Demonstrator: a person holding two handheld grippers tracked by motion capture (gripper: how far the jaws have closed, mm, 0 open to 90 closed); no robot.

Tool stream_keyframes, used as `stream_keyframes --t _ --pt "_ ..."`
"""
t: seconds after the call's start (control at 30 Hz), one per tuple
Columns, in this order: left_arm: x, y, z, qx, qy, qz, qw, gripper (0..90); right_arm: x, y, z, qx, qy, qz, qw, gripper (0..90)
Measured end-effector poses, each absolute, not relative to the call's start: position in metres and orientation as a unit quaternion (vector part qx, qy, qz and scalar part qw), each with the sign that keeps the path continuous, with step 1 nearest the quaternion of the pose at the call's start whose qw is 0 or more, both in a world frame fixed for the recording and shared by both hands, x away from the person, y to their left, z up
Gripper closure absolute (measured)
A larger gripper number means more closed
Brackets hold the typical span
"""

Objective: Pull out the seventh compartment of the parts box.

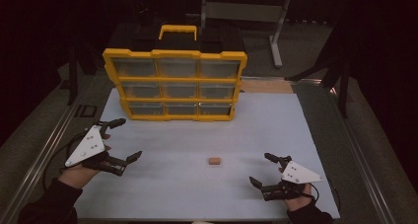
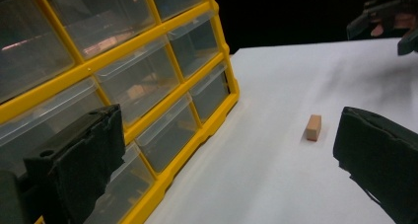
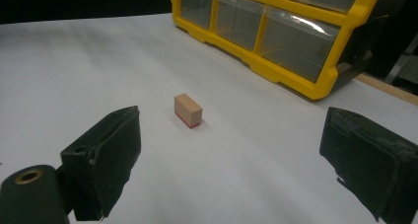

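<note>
**Q:** Right gripper (image 1: 260,170) and left gripper (image 1: 124,140): what state are they in?

**A:** Both stand with jaws spread wide and nothing between them. Each rests low over the white worktop (image 1: 172,184), one at either side, well apart from each other.

**Q:** Where is the object to be handled?

**A:** A small wooden block (image 1: 214,161) lies flat on the worktop between the two grippers, nearer the right one, and well in front of the yellow drawer organizer (image 1: 175,82). In the right gripper view the block (image 3: 188,110) sits ahead of the open jaws, slightly left of centre, with a reddish strip along its bottom edge.

**Q:** How is it likely to handle?

**A:** Judged from its look, it is light, rigid and not fragile. The smooth faces may slip a little under a loose pinch.

**Q:** Where should it be gripped?

**A:** Probably across the two long side faces, at mid-length, with the pads low enough to seat squarely. Its small size leaves little margin, so a corner grip could twist it.
</note>
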State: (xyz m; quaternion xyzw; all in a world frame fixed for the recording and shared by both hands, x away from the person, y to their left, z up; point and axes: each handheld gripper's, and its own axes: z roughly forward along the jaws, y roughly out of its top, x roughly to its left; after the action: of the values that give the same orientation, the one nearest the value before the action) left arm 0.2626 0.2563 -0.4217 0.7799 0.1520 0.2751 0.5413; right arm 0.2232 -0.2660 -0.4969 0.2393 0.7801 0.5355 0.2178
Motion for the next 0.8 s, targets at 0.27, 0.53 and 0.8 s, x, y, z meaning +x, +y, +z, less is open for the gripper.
stream_keyframes --t 0.27,0.53,0.8 --pt "0.273 0.249 -0.419 0.791 0.138 0.29 0.52 0.0 0.224 -0.266 -0.497 0.24 0.781 0.535 0.215 8.7" --pt "0.282 0.245 -0.417 0.8 0.127 0.305 0.501 0.0 0.224 -0.266 -0.497 0.24 0.781 0.535 0.212 8.7" --pt "0.292 0.24 -0.417 0.81 0.105 0.315 0.484 0.0 0.224 -0.265 -0.497 0.24 0.782 0.535 0.212 8.7"
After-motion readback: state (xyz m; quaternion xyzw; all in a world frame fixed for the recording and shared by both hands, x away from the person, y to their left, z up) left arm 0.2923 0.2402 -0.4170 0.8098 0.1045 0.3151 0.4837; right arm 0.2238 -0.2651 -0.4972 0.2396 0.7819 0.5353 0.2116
